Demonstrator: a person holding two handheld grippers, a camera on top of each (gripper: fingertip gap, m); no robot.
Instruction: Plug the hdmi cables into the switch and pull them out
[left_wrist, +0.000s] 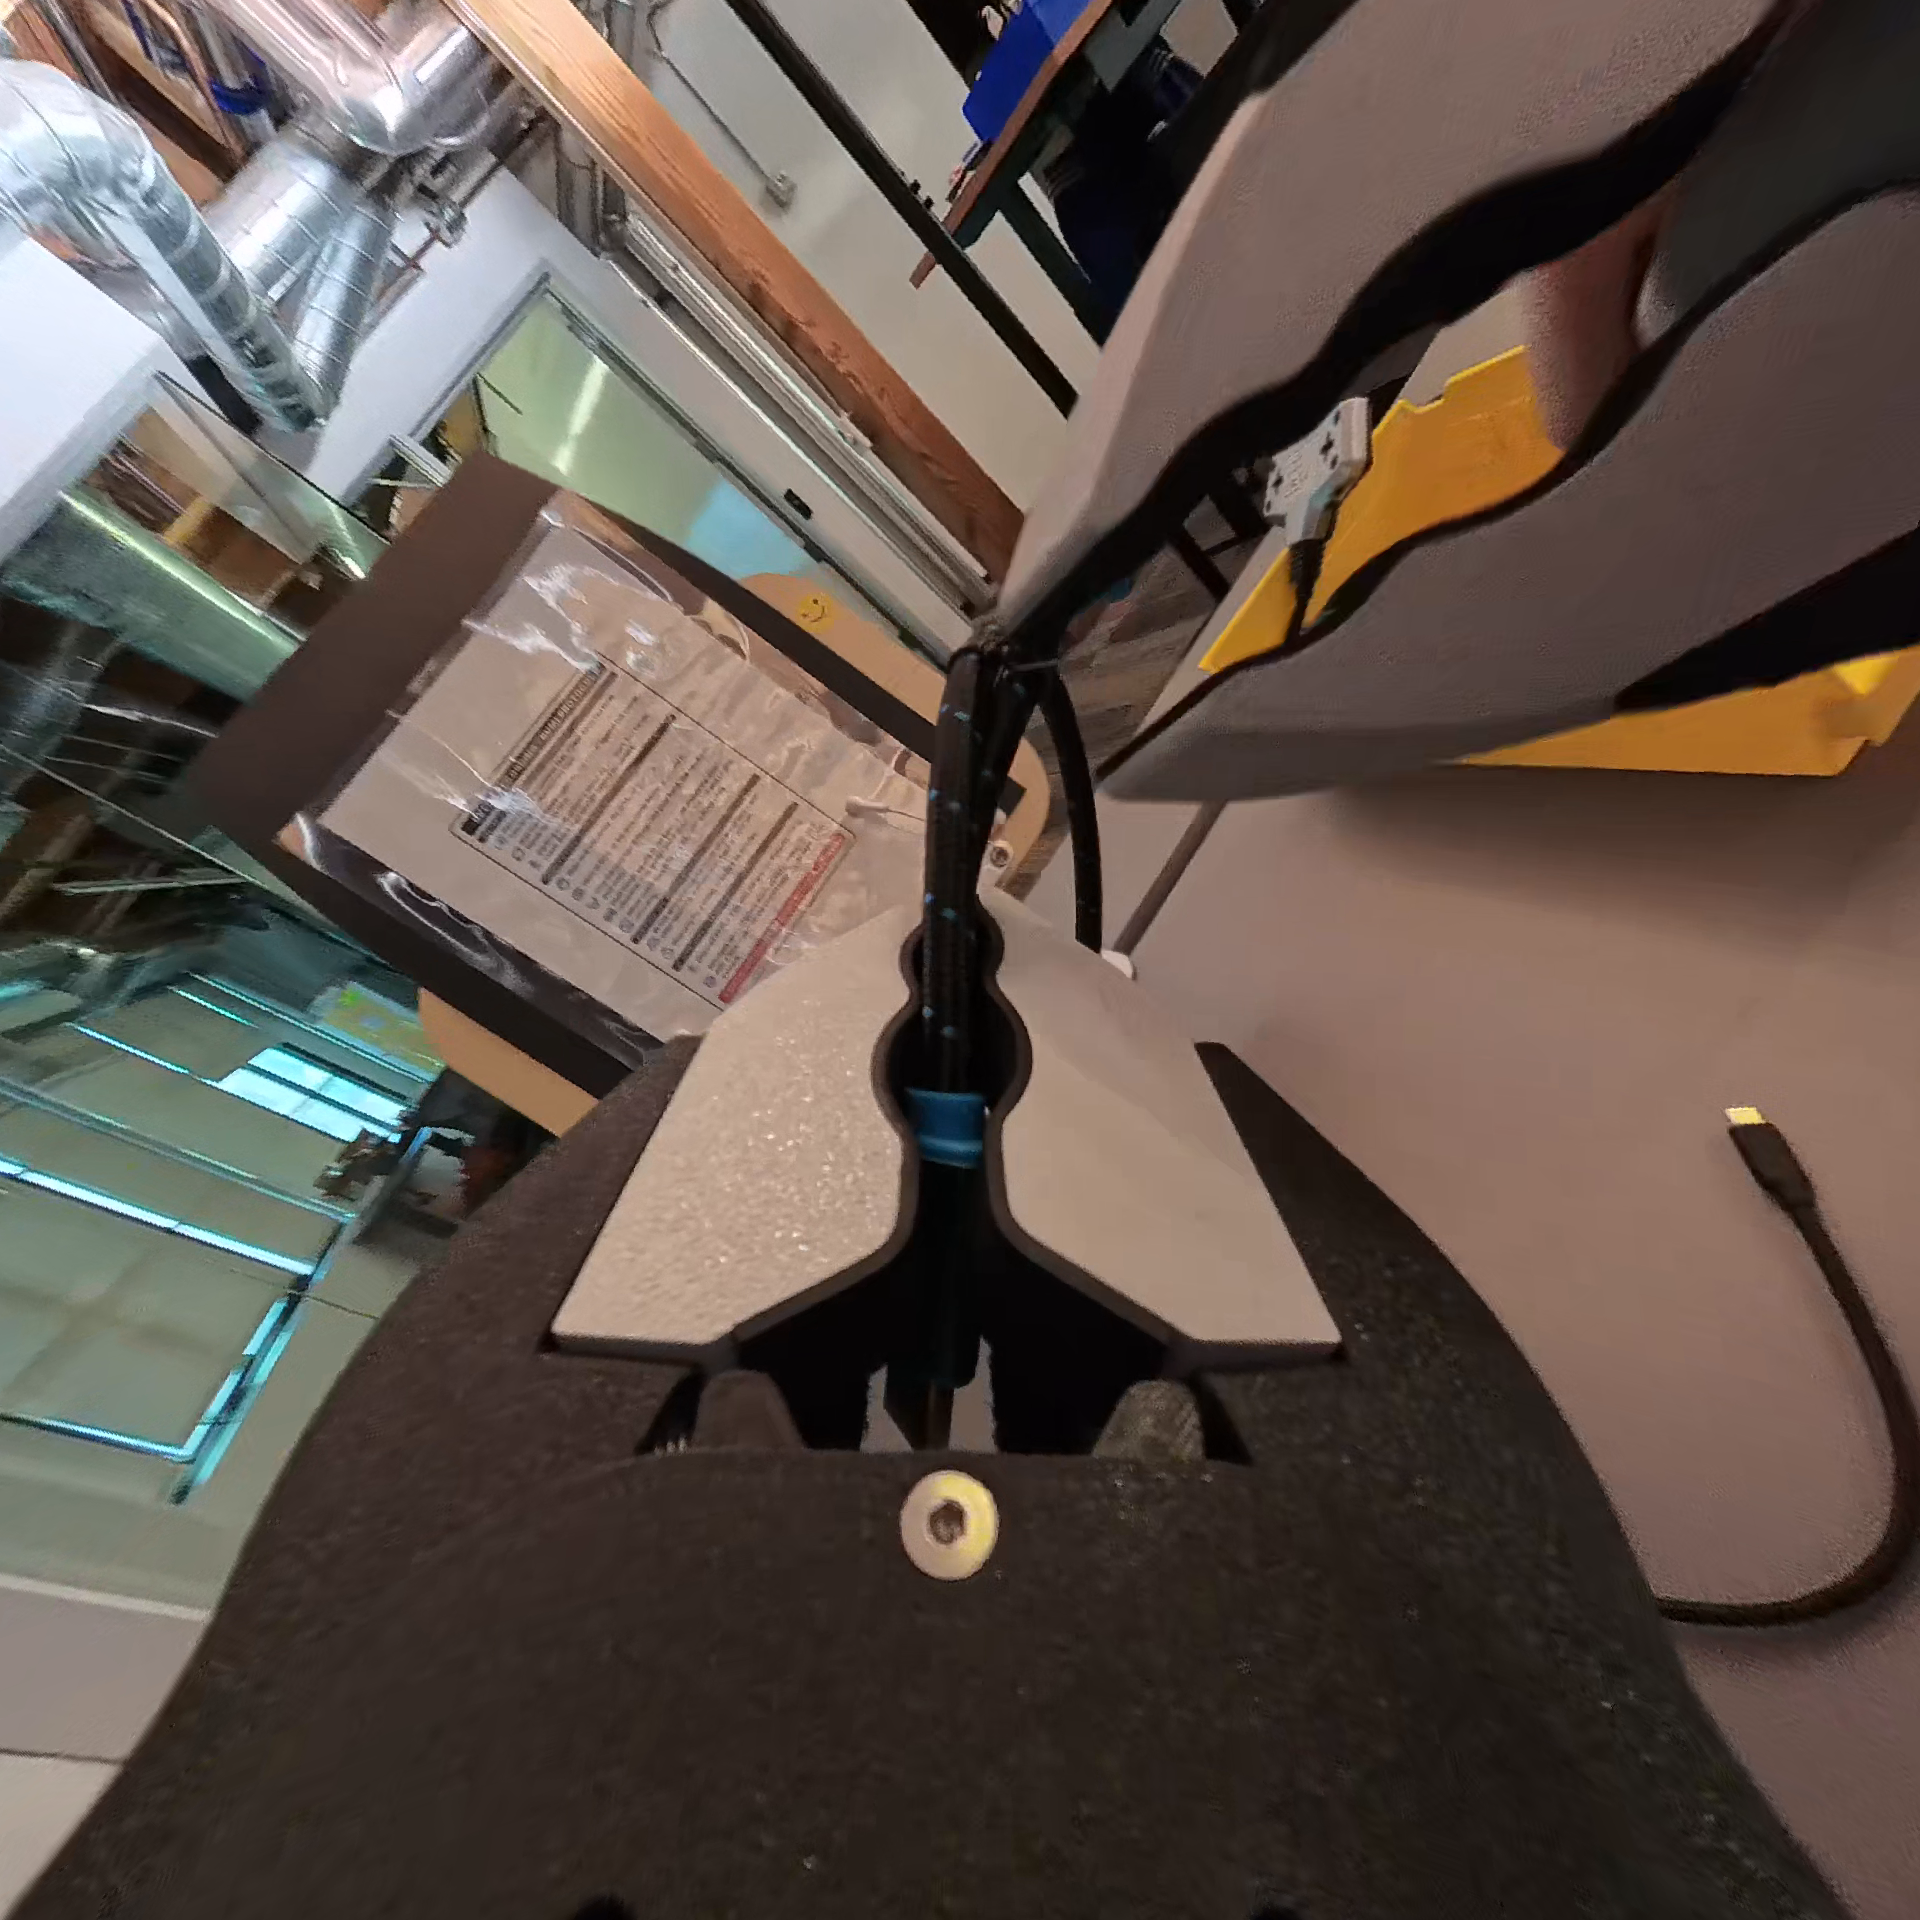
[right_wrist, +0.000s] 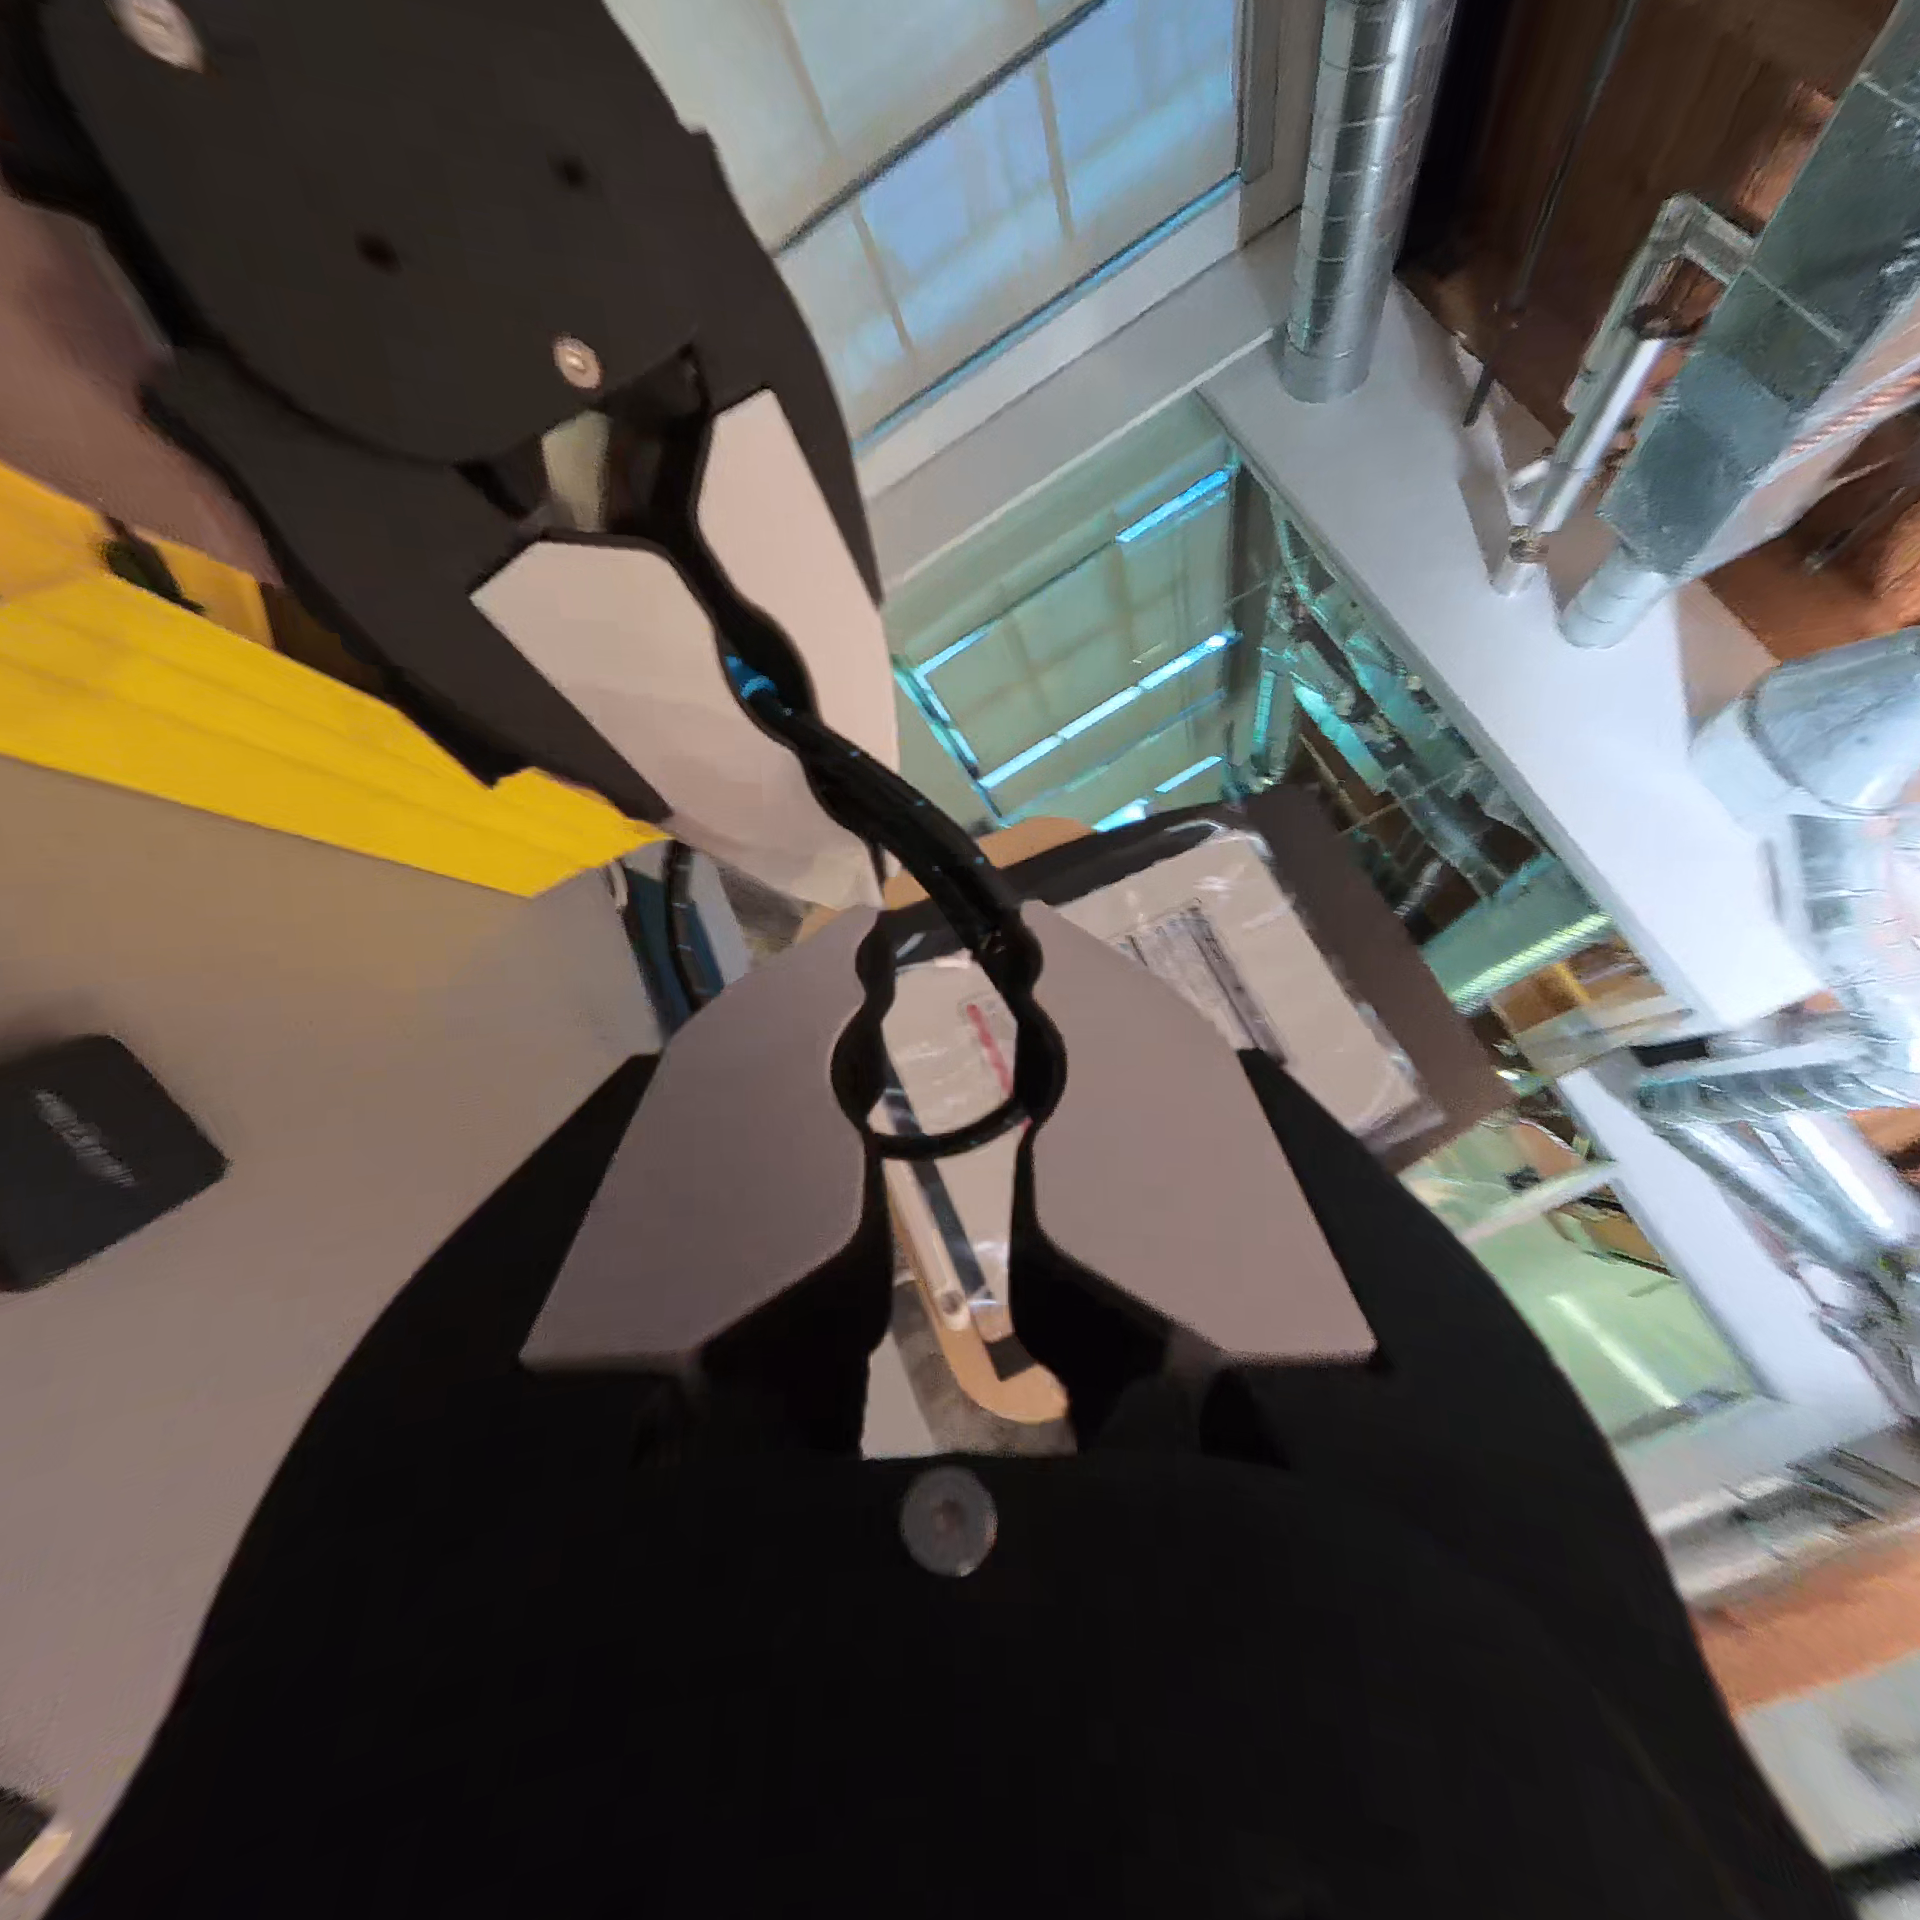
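**Both grippers share one braided cable, held up off the table**

The left gripper (left_wrist: 948, 1049) has its fingers pressed together on a black braided cable with blue flecks (left_wrist: 954, 831), pinching it right at a blue band (left_wrist: 943, 1127) where cable meets plug body. The plug end itself sits back inside the jaws, and its tip cannot be made out. From the pinch the cable runs forward and up to the right gripper (left_wrist: 997, 623), whose fingertips meet on it.

In the right wrist view, the right gripper (right_wrist: 951, 945) shows its jaws narrowed but not flush: a gap stays between them lower down, and the cable (right_wrist: 935, 842) crosses at the very tips and loops through the round notch. Whether it is truly clamped or only threaded there I cannot tell. The left gripper (right_wrist: 758, 675) appears above it, clamped on the same cable.

The switch seems to be the small black box (right_wrist: 88, 1153) lying on the grey table (right_wrist: 312, 987), well off to the side of both grippers and nowhere near the cable. A second black cable (left_wrist: 1829, 1340) with a gold-tipped plug lies loose on the table (left_wrist: 1455, 1039). A yellow bin (left_wrist: 1455, 457) stands behind.

By my reading, this is a handling step: the cable is being sorted between the hands, with no plug seated. The next move calls for bringing the plug down toward the box, lining it up square with a port, and steadying the box so it does not slide.
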